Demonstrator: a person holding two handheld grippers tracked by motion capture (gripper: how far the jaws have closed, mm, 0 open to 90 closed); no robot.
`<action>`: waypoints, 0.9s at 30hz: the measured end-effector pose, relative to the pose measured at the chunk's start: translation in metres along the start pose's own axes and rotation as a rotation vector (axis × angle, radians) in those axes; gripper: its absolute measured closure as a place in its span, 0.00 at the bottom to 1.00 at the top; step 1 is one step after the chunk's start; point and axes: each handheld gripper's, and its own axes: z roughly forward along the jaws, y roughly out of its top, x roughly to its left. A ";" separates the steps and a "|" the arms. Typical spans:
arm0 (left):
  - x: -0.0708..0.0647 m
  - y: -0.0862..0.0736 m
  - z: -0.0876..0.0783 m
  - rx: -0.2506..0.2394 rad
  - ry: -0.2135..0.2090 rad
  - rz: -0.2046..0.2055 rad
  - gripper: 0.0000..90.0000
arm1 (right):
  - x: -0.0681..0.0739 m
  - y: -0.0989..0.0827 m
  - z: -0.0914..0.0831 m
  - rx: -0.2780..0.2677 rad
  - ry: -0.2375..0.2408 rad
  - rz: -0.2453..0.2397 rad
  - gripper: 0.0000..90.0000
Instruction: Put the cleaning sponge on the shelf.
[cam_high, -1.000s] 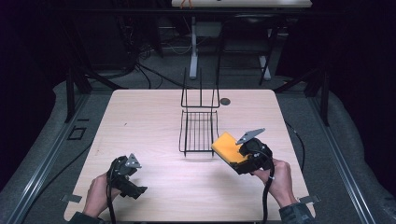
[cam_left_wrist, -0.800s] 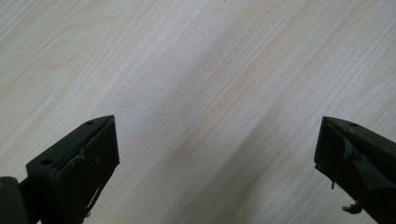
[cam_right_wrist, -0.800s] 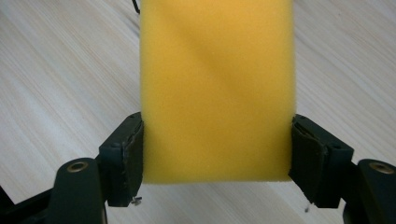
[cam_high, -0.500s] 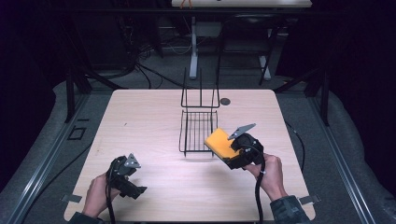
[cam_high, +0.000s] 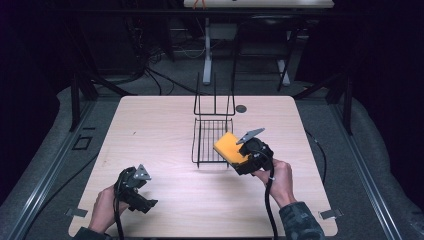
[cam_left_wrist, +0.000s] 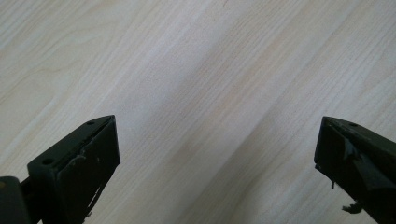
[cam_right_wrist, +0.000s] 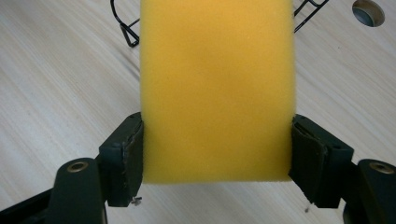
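Holding the thick rectangular yellow foam sponge (cam_right_wrist: 217, 88) between its two black jaws, our right gripper (cam_high: 248, 159) is clamped on the sponge's two long sides, as the right gripper view shows: each pad presses flat against the foam, and the block reaches forward from the jaws and out past the top of that view. In the high view the sponge (cam_high: 229, 147) sticks out ahead of that gripper toward the black wire rack (cam_high: 211, 136), and its far end lies over the right-hand side of the rack's flat gridded tray; we cannot tell whether the foam touches the wires or hangs just above them. The rack's upright wire back rises beyond the tray, farther from the gripper. Beyond the sponge and to its right, a small round dark hole (cam_right_wrist: 368, 12) sits in the pale wooden tabletop (cam_high: 160, 125), well apart from the jaws. Our right hand (cam_high: 276, 177) grips the tool from behind, its cable trailing back toward us. Our left gripper (cam_high: 134, 186) sits well apart, near our own edge of the table and away from the rack; in the left gripper view its jaws stand wide with nothing between them, and bare wood grain (cam_left_wrist: 201, 93) lies ahead of them. Our left hand (cam_high: 105, 207) holds it low over the wood.
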 end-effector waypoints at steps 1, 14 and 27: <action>0.000 0.000 0.000 0.000 0.000 0.000 0.00 | 0.000 0.001 0.002 0.002 0.000 0.002 0.30; -0.001 0.000 0.000 0.005 -0.006 0.006 0.00 | 0.002 0.015 0.019 -0.007 0.002 0.003 0.30; -0.001 0.000 0.000 0.006 -0.007 0.008 0.00 | 0.010 0.025 0.034 -0.019 0.007 -0.009 0.30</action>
